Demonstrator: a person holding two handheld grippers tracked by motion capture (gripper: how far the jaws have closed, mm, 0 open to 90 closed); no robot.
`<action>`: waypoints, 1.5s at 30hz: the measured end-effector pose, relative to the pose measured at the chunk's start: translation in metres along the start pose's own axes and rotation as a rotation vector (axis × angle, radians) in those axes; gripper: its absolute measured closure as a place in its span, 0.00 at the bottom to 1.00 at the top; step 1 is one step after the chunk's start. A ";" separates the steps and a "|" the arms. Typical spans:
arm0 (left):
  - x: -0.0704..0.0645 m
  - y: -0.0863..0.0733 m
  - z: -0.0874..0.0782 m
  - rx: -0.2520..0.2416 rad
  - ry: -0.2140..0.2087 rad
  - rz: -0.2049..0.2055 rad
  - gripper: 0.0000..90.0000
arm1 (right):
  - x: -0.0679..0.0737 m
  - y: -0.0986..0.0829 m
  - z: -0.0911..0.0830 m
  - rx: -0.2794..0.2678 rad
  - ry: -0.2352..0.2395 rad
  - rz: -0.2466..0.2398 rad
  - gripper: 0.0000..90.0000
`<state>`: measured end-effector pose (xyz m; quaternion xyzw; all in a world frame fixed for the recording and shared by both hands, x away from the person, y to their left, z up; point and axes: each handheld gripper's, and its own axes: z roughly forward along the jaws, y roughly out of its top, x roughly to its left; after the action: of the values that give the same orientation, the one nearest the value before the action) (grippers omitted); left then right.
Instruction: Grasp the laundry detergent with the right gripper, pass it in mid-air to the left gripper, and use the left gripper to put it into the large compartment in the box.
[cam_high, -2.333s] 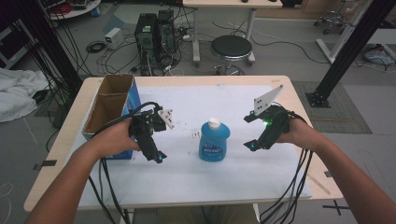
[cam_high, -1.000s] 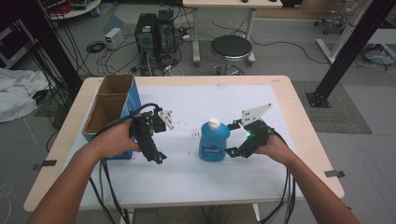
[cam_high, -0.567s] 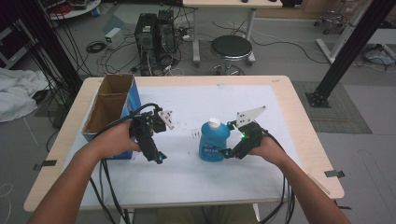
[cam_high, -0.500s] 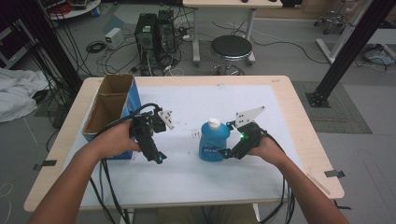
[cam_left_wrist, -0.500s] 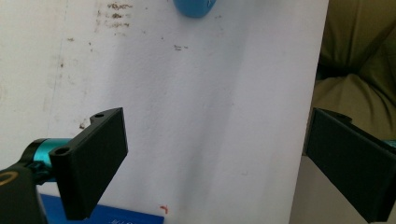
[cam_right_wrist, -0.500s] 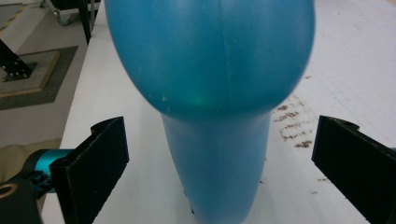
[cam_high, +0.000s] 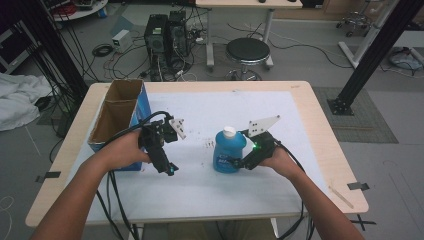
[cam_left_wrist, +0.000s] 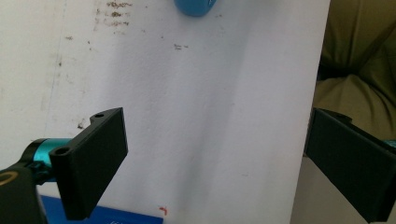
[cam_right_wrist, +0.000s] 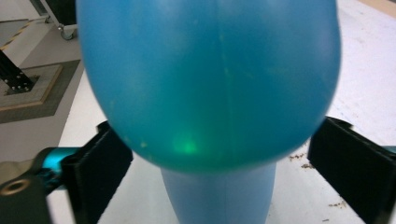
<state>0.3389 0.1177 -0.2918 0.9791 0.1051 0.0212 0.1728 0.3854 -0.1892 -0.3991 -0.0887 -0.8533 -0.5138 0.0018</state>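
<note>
A blue plastic bottle (cam_high: 229, 150) with a white cap stands upright on the white mat, just right of the table's middle. My right gripper (cam_high: 240, 163) reaches it from the right, low on its body. In the right gripper view the bottle (cam_right_wrist: 210, 84) bulges close to the lens, and the right gripper (cam_right_wrist: 219, 172) is open with one jaw on each side of it. My left gripper (cam_high: 167, 167) hovers over the mat to the bottle's left. The left gripper (cam_left_wrist: 215, 158) is open with nothing between its jaws, and the bottle (cam_left_wrist: 194, 5) shows at the top edge.
An open cardboard box (cam_high: 117, 112) with a blue side stands at the table's left, right behind my left hand. The white mat (cam_high: 210, 190) covers most of the wooden table (cam_high: 325, 150). Beyond the table are a stool (cam_high: 247, 50), computer towers and cables on the floor.
My right gripper has moved left and down from the table's right side until its jaws straddle the bottle. The left gripper and the bottle have stayed put.
</note>
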 end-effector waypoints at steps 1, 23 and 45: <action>0.000 0.000 0.000 0.001 0.000 0.000 0.07 | -0.001 -0.001 0.000 -0.008 0.012 -0.002 0.17; 0.000 -0.001 0.001 0.003 -0.003 -0.001 0.07 | -0.001 -0.002 0.001 -0.032 0.024 -0.021 0.33; 0.000 0.000 0.001 -0.007 0.007 -0.007 0.07 | 0.001 -0.003 0.002 -0.058 0.034 -0.045 0.49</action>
<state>0.3392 0.1177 -0.2925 0.9780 0.1092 0.0242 0.1759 0.3839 -0.1888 -0.4023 -0.0609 -0.8397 -0.5396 0.0024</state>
